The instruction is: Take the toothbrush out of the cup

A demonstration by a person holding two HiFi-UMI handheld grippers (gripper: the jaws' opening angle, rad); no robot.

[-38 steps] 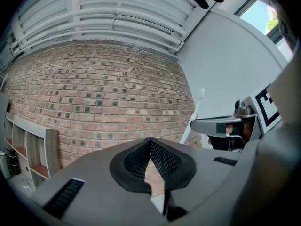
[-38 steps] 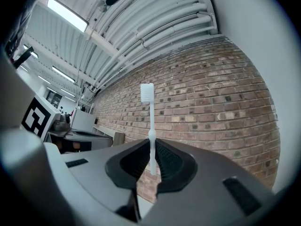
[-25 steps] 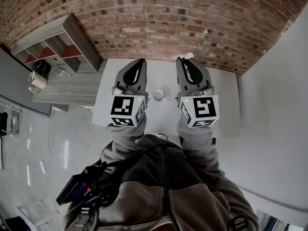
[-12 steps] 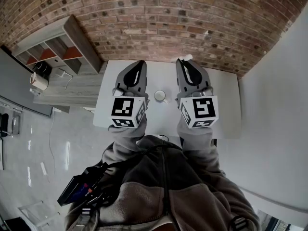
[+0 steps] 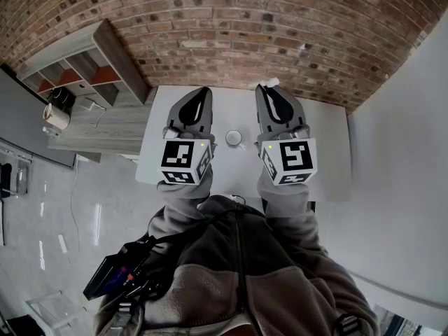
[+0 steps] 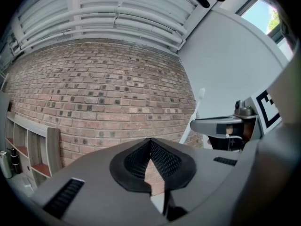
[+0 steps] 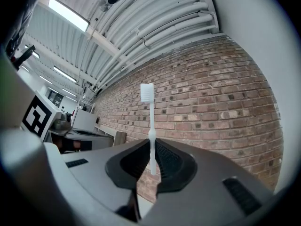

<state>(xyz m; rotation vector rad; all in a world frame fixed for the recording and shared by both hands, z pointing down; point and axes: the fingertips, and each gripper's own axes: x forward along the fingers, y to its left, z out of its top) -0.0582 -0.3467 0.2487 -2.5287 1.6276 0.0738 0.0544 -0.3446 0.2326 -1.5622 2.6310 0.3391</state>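
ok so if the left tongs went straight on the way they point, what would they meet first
Likely the brick wall: the left tongs, shut and empty, aim straight at it with nothing in between, though its distance is unclear.

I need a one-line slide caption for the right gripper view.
Right gripper shut on a white toothbrush, bristle head up, before a brick wall.

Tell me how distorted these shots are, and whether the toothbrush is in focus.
Head view: heavy fisheye, the brick wall bows into an arc, light even. Right gripper view: toothbrush sharp, ceiling lamp glares upper left. Left gripper view: dark rounded corners, bright window upper right.
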